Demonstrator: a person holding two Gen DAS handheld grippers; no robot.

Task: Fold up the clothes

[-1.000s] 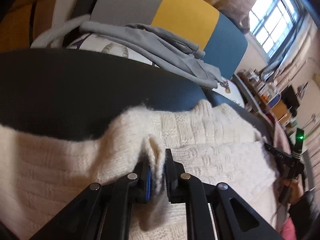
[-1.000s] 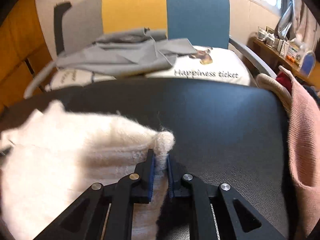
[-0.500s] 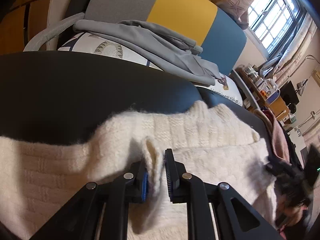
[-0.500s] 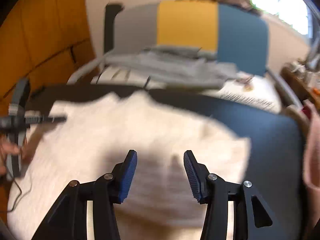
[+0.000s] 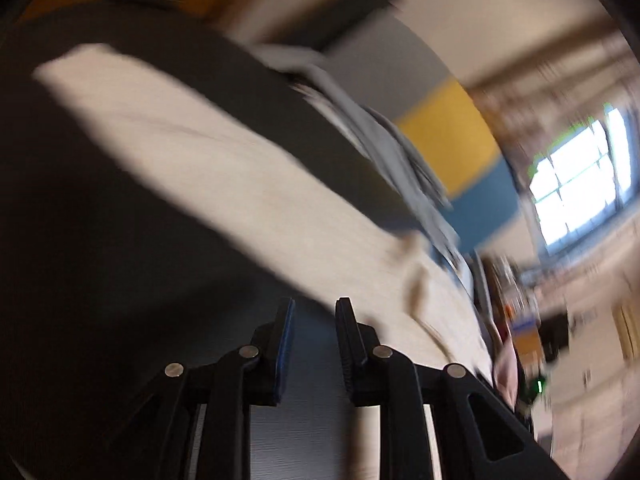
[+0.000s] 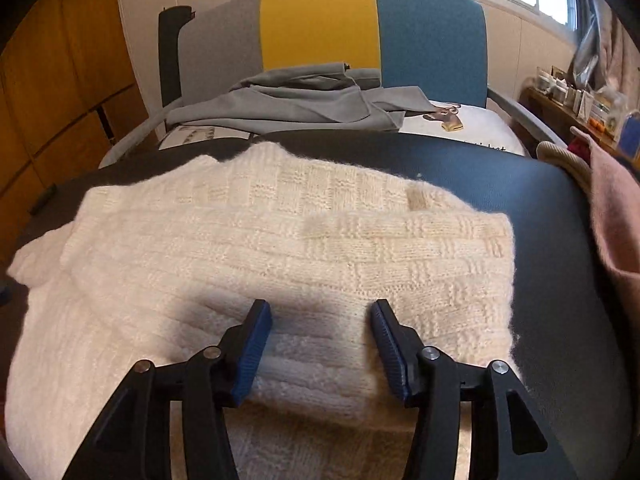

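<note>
Right wrist view: cream knit sweater (image 6: 256,248) lies flat on dark table (image 6: 552,280), sleeve folded across body. Right gripper (image 6: 320,334) hovers over near part of sweater, jaws spread wide, just been opening, nothing between pads. Grey garment (image 6: 304,100) heaped on tricolour chair (image 6: 320,20) beyond table; pink knit (image 6: 616,216) at right edge. Left wrist view heavily blurred: left gripper (image 5: 314,334) jaws slightly parted, just been opening, apparently empty, over bare table beside sweater (image 5: 224,168).
</note>
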